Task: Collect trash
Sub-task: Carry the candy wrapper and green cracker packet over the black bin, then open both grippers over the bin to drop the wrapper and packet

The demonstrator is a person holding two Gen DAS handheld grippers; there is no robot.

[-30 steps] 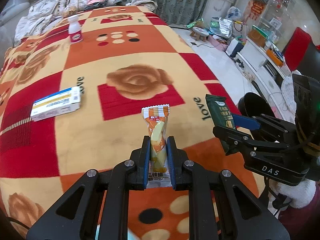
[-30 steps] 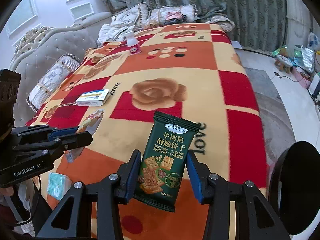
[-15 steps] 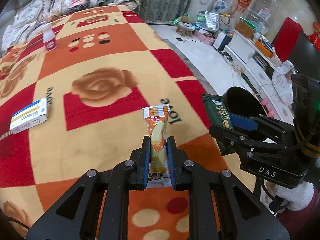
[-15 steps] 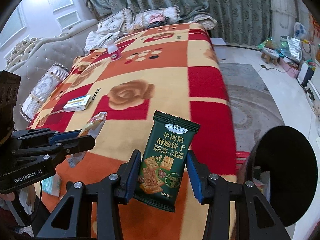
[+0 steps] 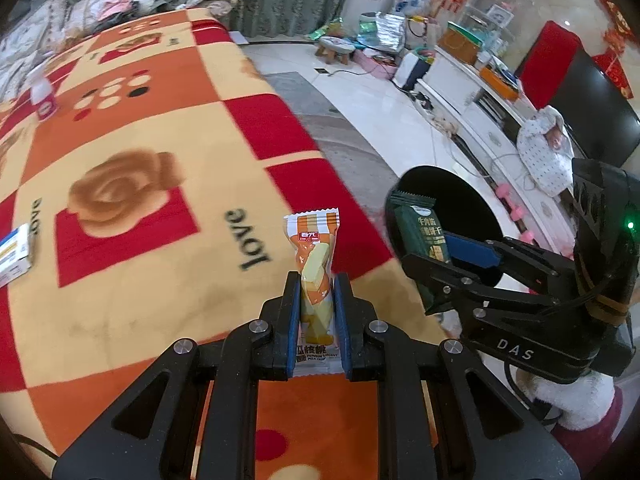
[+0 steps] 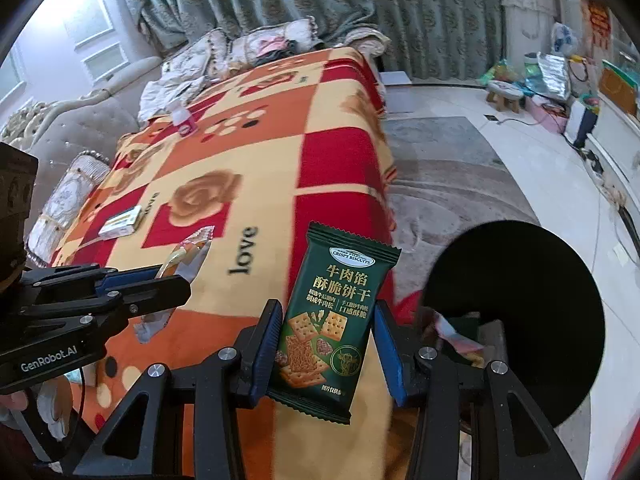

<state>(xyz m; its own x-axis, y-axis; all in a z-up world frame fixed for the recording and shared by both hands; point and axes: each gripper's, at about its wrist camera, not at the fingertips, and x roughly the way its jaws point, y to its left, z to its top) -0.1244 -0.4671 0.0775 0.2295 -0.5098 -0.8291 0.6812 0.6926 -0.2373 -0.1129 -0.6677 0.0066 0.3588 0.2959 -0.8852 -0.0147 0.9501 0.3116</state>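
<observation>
My left gripper (image 5: 317, 284) is shut on an orange and white snack wrapper (image 5: 314, 264), held upright above the blanket's front edge. My right gripper (image 6: 326, 320) is shut on a dark green biscuit packet (image 6: 334, 312); it also shows in the left wrist view (image 5: 422, 240), in front of the black trash bin. The black round trash bin (image 6: 528, 300) stands on the floor right of the bed, with some wrappers visible at its near edge. The left gripper with its wrapper shows at the left of the right wrist view (image 6: 176, 276).
The bed has a red, orange and cream blanket (image 5: 140, 152). A white and blue box (image 6: 120, 222) and a small white bottle with pink label (image 6: 184, 118) lie on it. Grey rug and white floor (image 6: 460, 168) are to the right, with clutter and a TV cabinet beyond.
Both grippers have swung to the right, away from the bed's middle and toward the black bin. Each keeps hold of its wrapper. The bin now looks larger and closer.
</observation>
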